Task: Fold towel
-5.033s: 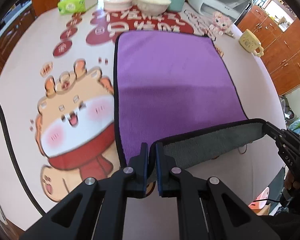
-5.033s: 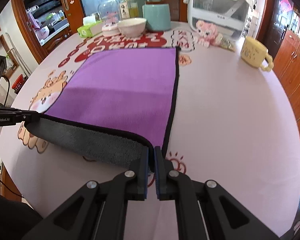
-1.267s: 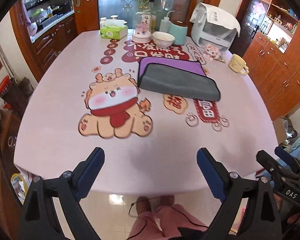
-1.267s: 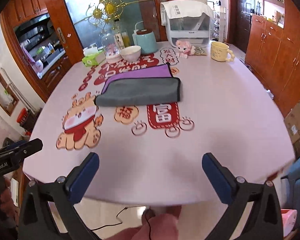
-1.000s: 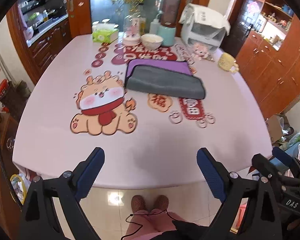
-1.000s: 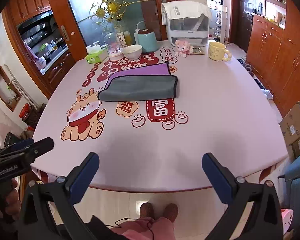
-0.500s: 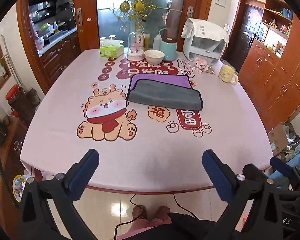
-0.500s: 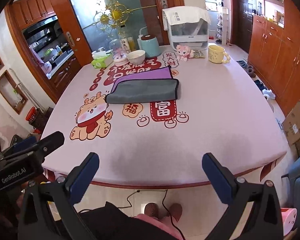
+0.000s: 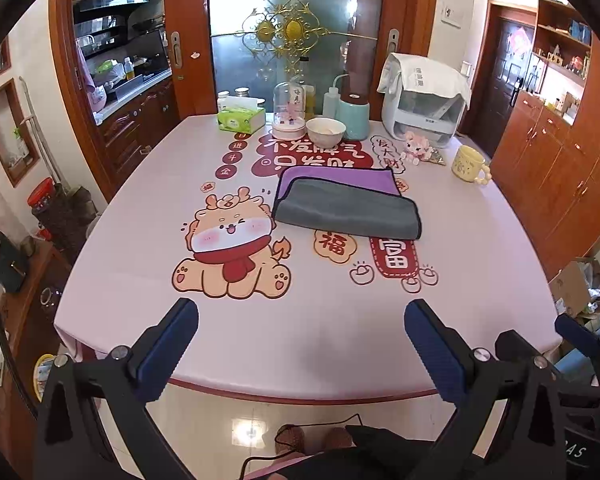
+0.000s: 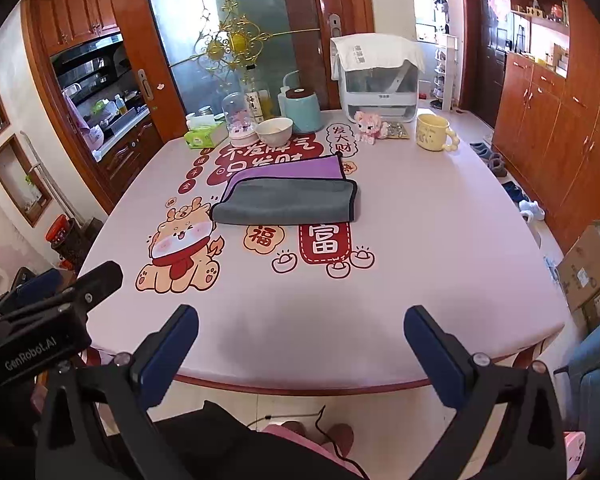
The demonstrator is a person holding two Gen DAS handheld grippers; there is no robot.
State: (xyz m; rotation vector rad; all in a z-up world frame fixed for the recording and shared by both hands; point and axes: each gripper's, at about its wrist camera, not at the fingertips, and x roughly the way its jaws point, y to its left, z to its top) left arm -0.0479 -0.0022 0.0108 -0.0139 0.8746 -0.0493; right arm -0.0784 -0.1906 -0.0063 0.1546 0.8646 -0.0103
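The towel (image 9: 346, 209) lies folded on the pink table, grey side up with a purple strip showing along its far edge. It also shows in the right wrist view (image 10: 286, 200). My left gripper (image 9: 300, 348) is wide open and empty, held back beyond the table's near edge, far from the towel. My right gripper (image 10: 300, 350) is wide open and empty too, also off the near edge. The left gripper's body (image 10: 48, 320) shows at lower left in the right wrist view.
The table (image 9: 340, 320) carries a printed cartoon cloth. At its far end stand a tissue box (image 9: 241, 119), a white bowl (image 9: 325, 131), a teal canister (image 9: 354, 121), a white appliance (image 9: 424, 108), a pink plush (image 9: 418, 149) and a yellow mug (image 9: 469, 165). Wooden cabinets (image 9: 560, 168) line the right.
Both grippers, open and empty, have drawn further back and up from the table. The folded towel has stayed where it lay.
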